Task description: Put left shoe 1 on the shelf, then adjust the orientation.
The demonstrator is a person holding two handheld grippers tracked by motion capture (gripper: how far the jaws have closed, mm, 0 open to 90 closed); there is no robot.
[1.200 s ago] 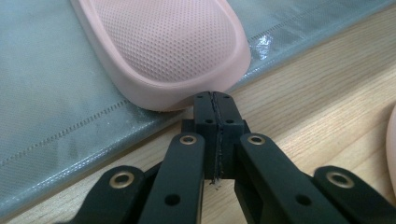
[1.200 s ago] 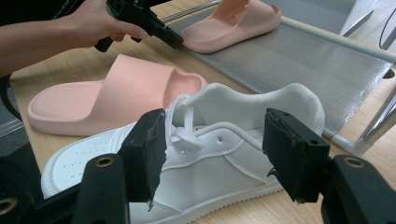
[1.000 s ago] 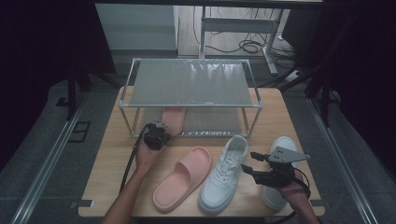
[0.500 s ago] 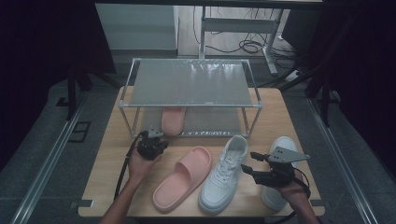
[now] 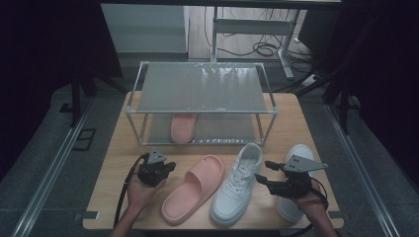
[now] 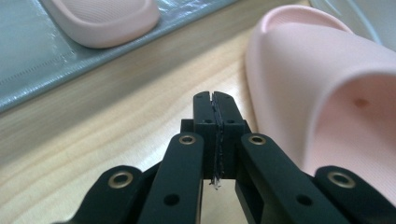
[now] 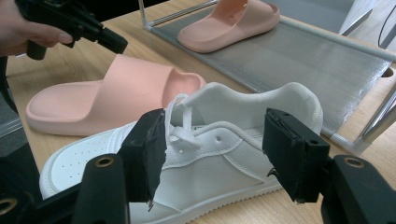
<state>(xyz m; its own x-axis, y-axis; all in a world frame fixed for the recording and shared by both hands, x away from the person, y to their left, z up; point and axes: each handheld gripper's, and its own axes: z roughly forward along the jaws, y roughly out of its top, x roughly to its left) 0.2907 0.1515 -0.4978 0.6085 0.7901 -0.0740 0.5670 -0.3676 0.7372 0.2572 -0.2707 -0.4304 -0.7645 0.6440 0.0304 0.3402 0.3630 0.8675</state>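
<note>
On the wooden worktop [image 5: 118, 148] a pink slipper [image 5: 193, 187] lies in front of a two-tier shoe rack [image 5: 202, 89]. Its long axis runs diagonally in the high view, with the rounded toe end toward the near left of the worktop and the open heel end toward the far right, close to the rack. Just to its right lies a white sneaker [image 5: 237, 182], on nearly the same diagonal, its toe toward the near edge and its heel toward the rack. The two shoes lie side by side, very close; whether they touch cannot be told. A second white sneaker [image 5: 296, 153] lies farther right, partly under the right hand. A second pink slipper [image 5: 183, 127] rests on the lower shelf of the rack, its long axis running front to back.

The left gripper [image 5: 170, 166] is held just left of the pink slipper on the worktop, pointing toward it. In the left gripper view its jaws are pressed together with nothing between them, and the slipper's open end [image 6: 336, 107] is just beside them on the right, apart from them.

The right gripper [image 5: 262, 173] sits just right of the white sneaker's middle. In the right gripper view its jaws stand wide apart, framing the sneaker's [image 7: 224, 149] laces and collar; the pads do not touch the shoe.
</note>
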